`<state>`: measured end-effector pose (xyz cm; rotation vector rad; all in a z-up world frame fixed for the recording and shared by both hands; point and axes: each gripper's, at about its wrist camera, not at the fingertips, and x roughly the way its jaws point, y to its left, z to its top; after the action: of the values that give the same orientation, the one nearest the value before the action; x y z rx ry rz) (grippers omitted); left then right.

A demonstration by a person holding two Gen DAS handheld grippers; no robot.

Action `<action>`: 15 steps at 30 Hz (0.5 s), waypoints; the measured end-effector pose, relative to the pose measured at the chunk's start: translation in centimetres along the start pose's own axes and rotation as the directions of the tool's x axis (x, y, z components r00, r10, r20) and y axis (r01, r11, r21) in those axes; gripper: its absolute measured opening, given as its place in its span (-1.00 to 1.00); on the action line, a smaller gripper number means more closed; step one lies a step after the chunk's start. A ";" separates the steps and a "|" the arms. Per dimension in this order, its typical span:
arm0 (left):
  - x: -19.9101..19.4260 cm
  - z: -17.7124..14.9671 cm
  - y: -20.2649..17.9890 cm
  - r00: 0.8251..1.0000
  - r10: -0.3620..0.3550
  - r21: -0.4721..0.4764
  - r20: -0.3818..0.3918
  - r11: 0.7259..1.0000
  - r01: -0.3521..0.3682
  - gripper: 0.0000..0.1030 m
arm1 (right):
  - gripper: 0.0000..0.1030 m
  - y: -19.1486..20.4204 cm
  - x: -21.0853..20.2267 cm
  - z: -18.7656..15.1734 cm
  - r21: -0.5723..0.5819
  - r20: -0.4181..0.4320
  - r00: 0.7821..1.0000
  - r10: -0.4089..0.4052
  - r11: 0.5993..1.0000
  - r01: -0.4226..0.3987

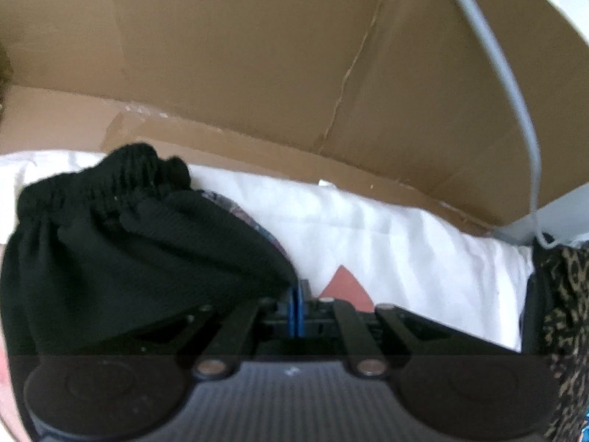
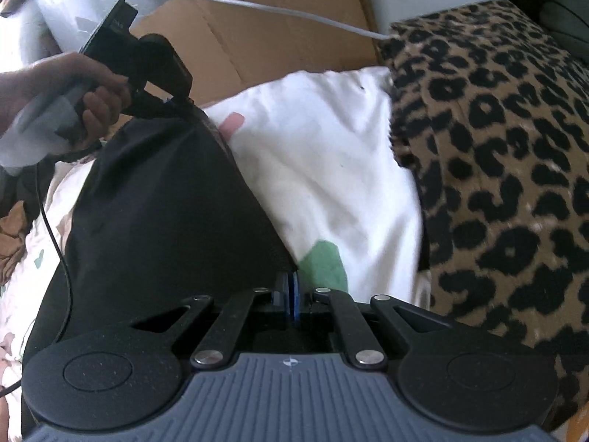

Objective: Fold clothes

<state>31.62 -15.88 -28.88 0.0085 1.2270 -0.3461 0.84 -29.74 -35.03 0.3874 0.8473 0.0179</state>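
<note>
A: Both hands are on the black garment (image 2: 158, 221). Left gripper (image 1: 297, 287) has its jaws pinched tight on a far corner, just behind the gathered elastic waistband (image 1: 110, 180). Right gripper (image 2: 291, 287) has its jaws clamped narrow on the near corner. The cloth hangs stretched between them, over the white bedding (image 2: 324, 169).

B: So where is the piece exactly?

A: Left of centre on the bed, lifted off the white sheet, with the leopard blanket (image 2: 497, 154) to its right and the cardboard box (image 1: 257, 55) at the far side.

B: Risks?

A: I'd guess three. The grip on each side is only a small bite of fabric, so a hard pull apart could slip a corner out and drop the fold. The waistband is bunched, so if I lay it down like this the fold lands crooked. And the grey cable (image 1: 515, 118) hangs close on the right of the left gripper's view; a wide swing could snag it. There's also a thin black cord (image 2: 55, 228) trailing from the left gripper across the cloth, which could get tucked under.

B: Counts?

A: One black garment, two grippers, one hand (image 2: 84, 99) in view on the left handle, one box, one leopard blanket, one grey cable, one black cord. Coloured shapes printed on the bedding: I see a pinkish one (image 1: 344, 287) and a green one (image 2: 324, 261). Anything else is too blurred to count.
</note>
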 end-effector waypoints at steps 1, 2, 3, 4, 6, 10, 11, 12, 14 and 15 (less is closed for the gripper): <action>-0.1 0.1 0.0 1.000 -0.004 0.011 0.007 1.000 0.004 -0.86 | -0.93 -0.1 -0.3 0.0 0.005 0.005 1.000 -0.002 1.000 0.002; -0.6 0.1 -0.1 1.000 -0.013 0.026 0.024 1.000 0.012 -0.76 | -0.92 -0.3 -0.7 0.0 0.021 0.018 1.000 0.003 1.000 -0.004; -1.3 0.2 -0.2 0.999 -0.031 0.041 0.042 0.999 0.029 -0.65 | -0.92 -0.6 -1.1 0.2 0.043 0.028 1.000 0.014 0.999 -0.015; -2.0 0.3 -0.2 0.997 -0.057 0.057 0.054 0.997 0.054 -0.38 | -0.92 -0.8 -1.5 0.3 0.068 0.039 0.999 0.023 0.997 -0.026; -3.5 0.8 -0.1 0.994 -0.083 0.098 0.071 0.992 0.076 -0.19 | -0.92 -1.0 -2.1 0.6 0.090 0.068 0.997 0.028 0.995 -0.034; -6.3 1.9 0.5 0.994 -0.045 0.171 0.104 0.985 0.027 -0.19 | -0.92 -0.1 -2.7 0.8 0.088 0.105 0.993 0.057 0.994 -0.066; -6.8 2.2 0.8 0.993 -0.016 0.191 0.114 0.981 -0.006 -0.20 | -0.92 0.3 -2.6 0.8 0.081 0.106 0.992 0.068 0.994 -0.077; -7.0 2.4 1.1 0.993 0.011 0.209 0.118 0.977 -0.036 -0.21 | -0.92 0.7 -2.6 0.8 0.074 0.106 0.991 0.079 0.993 -0.087; -7.1 2.5 1.5 0.992 0.054 0.241 0.118 0.967 -0.081 -0.22 | -0.92 1.3 -2.3 0.5 0.055 0.089 0.992 0.092 0.994 -0.098; -7.0 2.4 1.8 0.991 0.071 0.257 0.115 0.961 -0.099 -0.22 | -0.92 1.6 -2.2 0.4 0.046 0.080 0.992 0.098 0.994 -0.102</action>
<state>32.22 -12.84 -21.96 0.2684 1.0661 -0.4268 -0.09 -28.77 -32.68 0.4748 0.7518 0.0745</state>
